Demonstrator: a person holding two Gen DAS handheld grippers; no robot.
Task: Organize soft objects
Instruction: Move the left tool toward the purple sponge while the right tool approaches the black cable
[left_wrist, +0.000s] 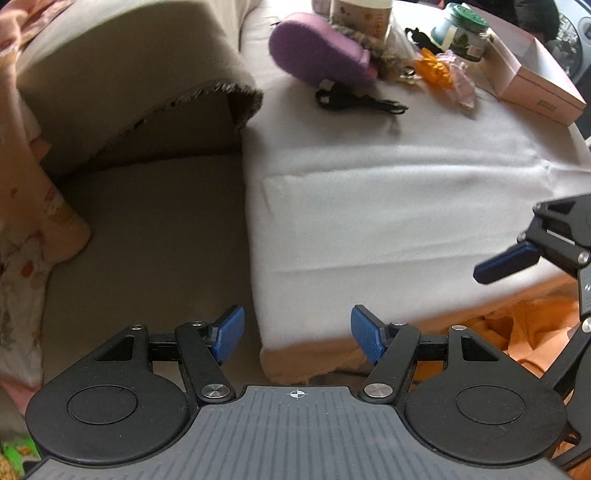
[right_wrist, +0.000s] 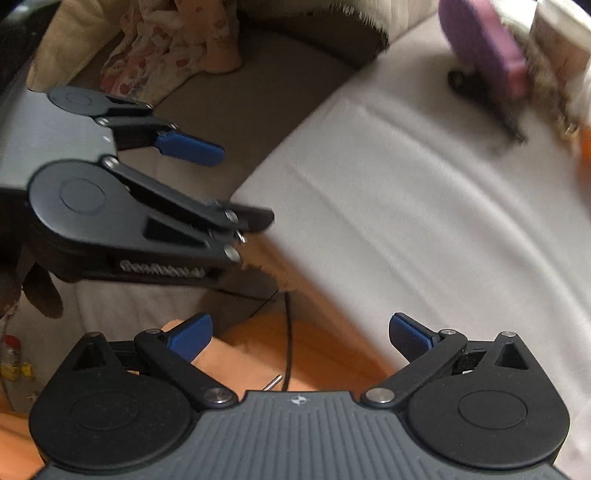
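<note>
A folded white cloth (left_wrist: 388, 206) lies flat on the surface; it also shows in the right wrist view (right_wrist: 424, 221). A taupe fringed blanket (left_wrist: 122, 92) is curled up to its left. A purple soft slipper (left_wrist: 317, 48) lies at the back, blurred in the right wrist view (right_wrist: 484, 44). An orange cloth (left_wrist: 517, 332) hangs below the white cloth's front edge. My left gripper (left_wrist: 297, 332) is open and empty at the white cloth's near left corner; it also shows in the right wrist view (right_wrist: 240, 184). My right gripper (right_wrist: 301, 339) is open and empty over the orange cloth (right_wrist: 314, 354).
A pink patterned cloth (left_wrist: 22, 229) lies at the far left. Black keys (left_wrist: 358, 101), a jar (left_wrist: 461, 31), a tall container (left_wrist: 364, 16), orange and pink scraps (left_wrist: 443, 72) and a pink box (left_wrist: 535, 81) sit at the back. A black cable (right_wrist: 287, 332) runs over the orange cloth.
</note>
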